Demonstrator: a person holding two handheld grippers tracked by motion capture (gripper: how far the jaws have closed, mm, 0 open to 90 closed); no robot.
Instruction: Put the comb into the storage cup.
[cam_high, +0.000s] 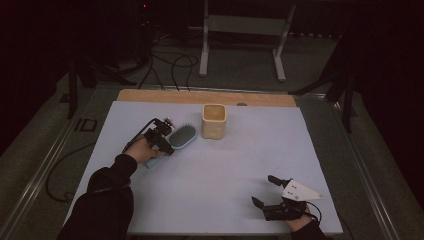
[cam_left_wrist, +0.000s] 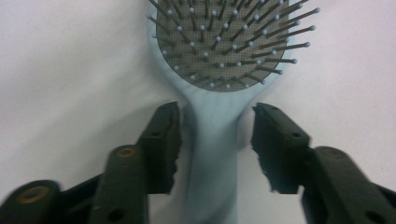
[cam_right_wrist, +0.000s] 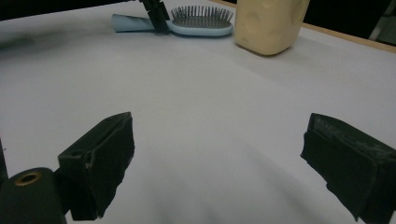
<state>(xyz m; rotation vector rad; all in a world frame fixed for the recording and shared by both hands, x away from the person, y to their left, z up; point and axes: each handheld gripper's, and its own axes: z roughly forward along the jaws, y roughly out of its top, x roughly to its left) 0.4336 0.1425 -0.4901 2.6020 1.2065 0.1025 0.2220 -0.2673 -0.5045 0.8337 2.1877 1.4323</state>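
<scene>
A pale blue hairbrush (cam_high: 183, 135) lies bristles up on the white mat, left of centre, its head toward a cream cup (cam_high: 214, 121). My left gripper (cam_high: 166, 146) straddles the brush's handle. In the left gripper view the handle (cam_left_wrist: 212, 154) runs up between the two black jaws of the left gripper (cam_left_wrist: 216, 114); a narrow gap shows on each side, so the pads are not pressing on it. The bristled head (cam_left_wrist: 219, 42) lies just beyond the jaw tips. My right gripper (cam_high: 264, 190) rests open near the front right of the mat, with nothing between its jaws (cam_right_wrist: 219, 140).
The right gripper view looks across bare mat to the hairbrush (cam_right_wrist: 201, 23), the left gripper (cam_right_wrist: 156, 18) on its handle and the cup (cam_right_wrist: 268, 23). A wooden strip (cam_high: 200, 96) edges the table's far side. Cables and a metal stand sit on the floor beyond.
</scene>
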